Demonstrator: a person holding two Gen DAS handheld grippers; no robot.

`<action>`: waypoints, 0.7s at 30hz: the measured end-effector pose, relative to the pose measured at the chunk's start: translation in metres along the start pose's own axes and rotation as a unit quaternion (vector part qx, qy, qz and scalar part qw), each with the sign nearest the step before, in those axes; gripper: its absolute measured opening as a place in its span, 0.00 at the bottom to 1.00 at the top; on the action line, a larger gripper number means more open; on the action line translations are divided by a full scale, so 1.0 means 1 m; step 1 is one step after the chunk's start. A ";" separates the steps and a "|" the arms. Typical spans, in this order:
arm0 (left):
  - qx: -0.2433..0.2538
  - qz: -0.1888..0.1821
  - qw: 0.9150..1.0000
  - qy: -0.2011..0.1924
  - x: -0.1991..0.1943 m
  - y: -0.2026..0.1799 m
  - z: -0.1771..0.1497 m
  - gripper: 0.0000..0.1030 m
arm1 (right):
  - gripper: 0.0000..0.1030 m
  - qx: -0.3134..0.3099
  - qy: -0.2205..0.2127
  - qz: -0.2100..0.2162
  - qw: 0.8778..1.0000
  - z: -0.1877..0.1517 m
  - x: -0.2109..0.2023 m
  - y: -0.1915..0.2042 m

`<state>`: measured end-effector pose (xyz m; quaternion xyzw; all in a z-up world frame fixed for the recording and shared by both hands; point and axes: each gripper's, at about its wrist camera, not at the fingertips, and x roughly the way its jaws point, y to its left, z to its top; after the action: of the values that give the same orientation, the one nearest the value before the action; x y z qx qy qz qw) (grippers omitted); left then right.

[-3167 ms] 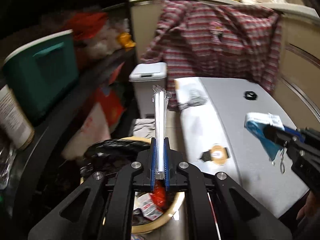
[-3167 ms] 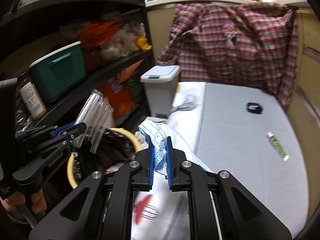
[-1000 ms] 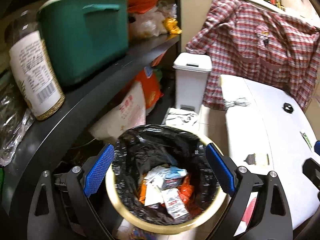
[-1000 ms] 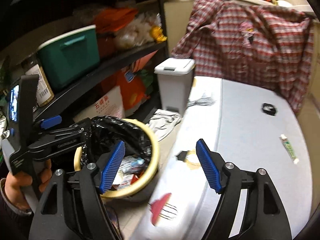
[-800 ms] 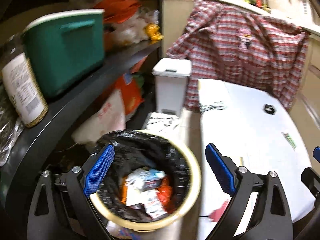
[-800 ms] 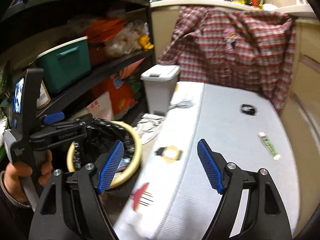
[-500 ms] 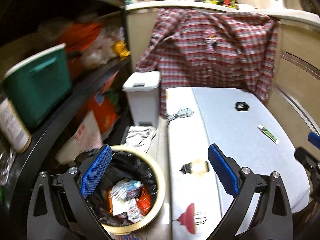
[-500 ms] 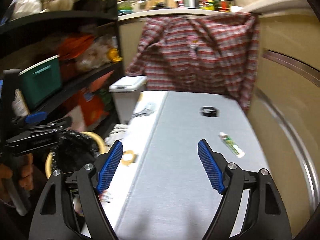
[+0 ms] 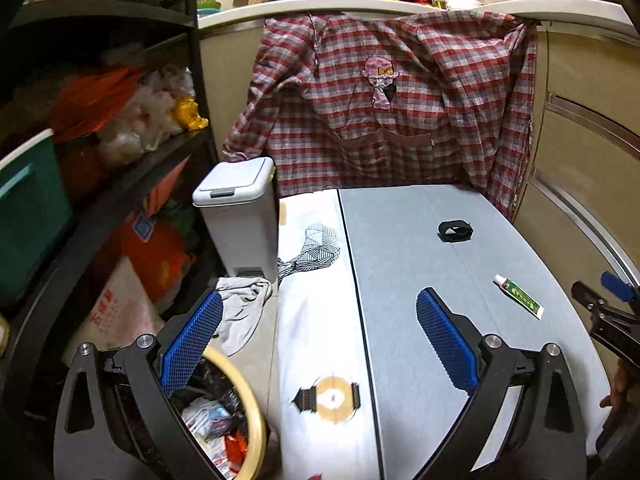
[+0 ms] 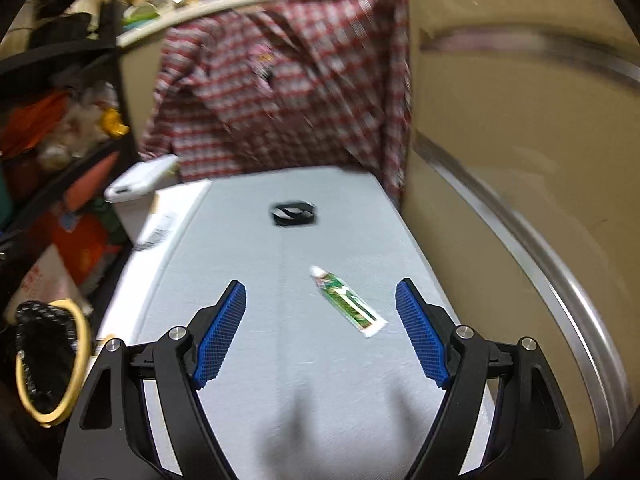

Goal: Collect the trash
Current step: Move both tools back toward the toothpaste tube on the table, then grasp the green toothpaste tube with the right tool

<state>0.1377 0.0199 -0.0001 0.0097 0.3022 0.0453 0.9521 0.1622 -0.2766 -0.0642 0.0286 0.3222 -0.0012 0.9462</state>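
A small green-and-white tube (image 10: 347, 301) lies on the grey table (image 10: 280, 360), between and just ahead of my right gripper's (image 10: 320, 322) open blue pads. Farther back on the table sits a black ring-shaped item (image 10: 294, 213). My left gripper (image 9: 318, 340) is open and empty over the table's white left part. The yellow-rimmed bin (image 9: 244, 412) with a black liner and wrappers inside sits below its left pad. In the left wrist view the tube (image 9: 518, 295) and the black item (image 9: 455, 232) lie to the right, and the right gripper's tip (image 9: 604, 300) shows at the right edge.
A white pedal bin (image 9: 240, 216) stands on the floor left of the table, with a grey rag (image 9: 240, 308) at its foot. Dark shelves (image 9: 120, 184) packed with bags and a green box run along the left. A checked shirt (image 9: 380, 112) hangs behind; a beige wall (image 10: 520, 160) is at the right.
Both grippers, which earlier dropped a plastic sleeve and a face mask in the bin, have swung right from the bin toward the table. The right gripper now hovers at the tube.
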 end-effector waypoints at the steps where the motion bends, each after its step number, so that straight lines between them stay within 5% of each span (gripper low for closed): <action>1: -0.003 -0.001 1.000 0.003 0.005 -0.001 0.001 0.92 | 0.75 -0.002 0.008 0.001 1.000 0.000 0.009 -0.003; 8: -0.002 0.005 0.999 0.036 0.050 -0.011 -0.009 0.92 | 0.74 -0.023 0.065 -0.004 0.998 -0.011 0.079 -0.022; 21: 0.011 0.033 0.998 0.057 0.079 -0.005 -0.019 0.92 | 0.73 -0.021 0.118 0.001 0.993 -0.015 0.145 -0.018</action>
<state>0.1916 0.0224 -0.0617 0.0273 0.3562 0.0738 0.9311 0.2674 -0.2913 -0.1655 0.0089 0.4316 0.0099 0.9020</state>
